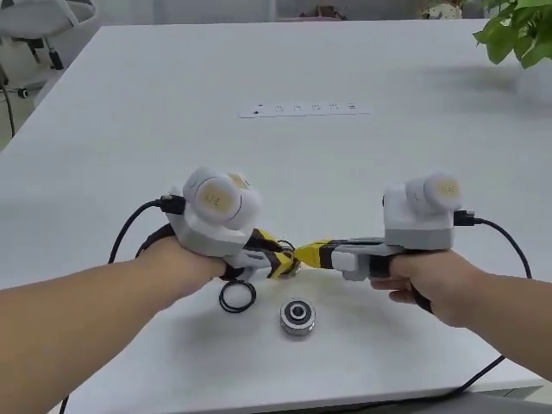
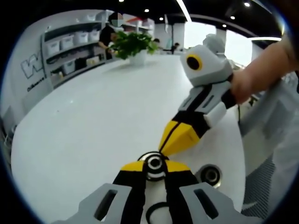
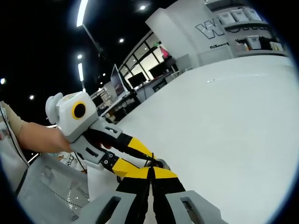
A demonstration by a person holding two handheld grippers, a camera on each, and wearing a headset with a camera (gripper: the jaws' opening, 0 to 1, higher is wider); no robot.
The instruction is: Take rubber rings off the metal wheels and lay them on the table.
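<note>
Left gripper (image 2: 154, 163) is gripping wheel (image 2: 154, 170) | right gripper (image 3: 150, 173) is pinching shut at its rim | ring (image 1: 237, 296), second wheel (image 1: 297, 316) are lying near tabletop's (image 1: 345, 69) front edge

Shiny metal wheel (image 1: 297, 316), matt rubber ring (image 1: 237, 296), smooth table (image 1: 259, 155).

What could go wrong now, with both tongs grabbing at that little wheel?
1. The left tongs pinch the small wheel by just their tips. If the right tongs tug hard, it might slip out and roll off the table at its near edge.
2. A second wheel and a loose ring lie right under the tongs, so a dropped wheel could knock them away.
</note>
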